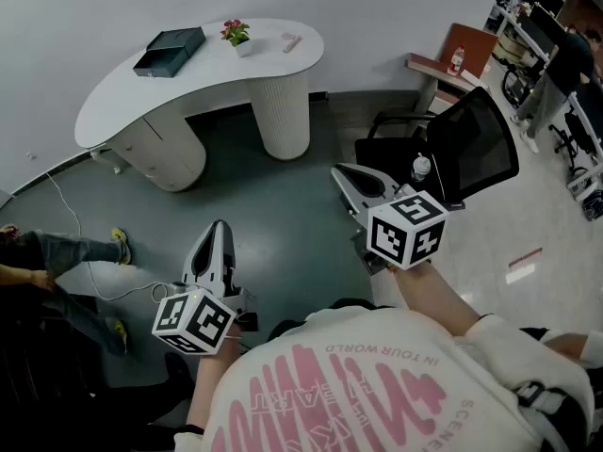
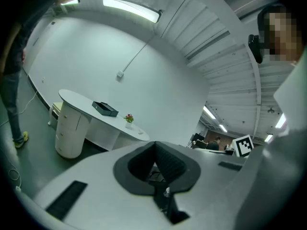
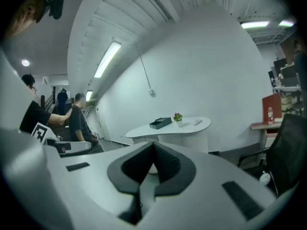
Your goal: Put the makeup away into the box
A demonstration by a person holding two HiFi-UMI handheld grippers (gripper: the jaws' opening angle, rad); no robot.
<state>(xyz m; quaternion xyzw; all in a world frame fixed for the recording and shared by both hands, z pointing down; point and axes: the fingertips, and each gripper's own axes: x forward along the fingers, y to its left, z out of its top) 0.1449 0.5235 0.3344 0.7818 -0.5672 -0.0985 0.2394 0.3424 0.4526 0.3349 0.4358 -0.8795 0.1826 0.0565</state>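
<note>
Nearest the camera, a white shirt [image 1: 377,384] with pink print is seen at the bottom of the head view, and a gripper is held out from it on either side. The left gripper [image 1: 219,230] is held over the dark floor [image 1: 283,215] and pointed towards the desk; in its own view the left gripper [image 2: 154,150] is shown with its jaws brought together and nothing between them. The right gripper [image 1: 341,175] is held further forward and to the right, just beside a black office chair [image 1: 462,144], on whose seat a small clear bottle [image 1: 421,168] is stood. In its own view the right gripper [image 3: 153,150] is likewise shown with its jaws closed on each other and empty. At the left edge of the head view a seated person [image 1: 57,252] with yellow-trimmed shoes is partly seen, and a white cable [image 1: 66,210] is trailed across the floor. Well beyond both grippers, against the wall, a white curved desk [image 1: 113,111] is set on two rounded pedestals. On its left part a dark open box [image 1: 170,50] is placed. A small potted plant [image 1: 236,34] with pink flowers is stood to the right of the box. The makeup item [image 1: 292,41], a small pale stick too small to be identified further, is laid on the right end of the desk, outside the box, with the plant between the two.
</note>
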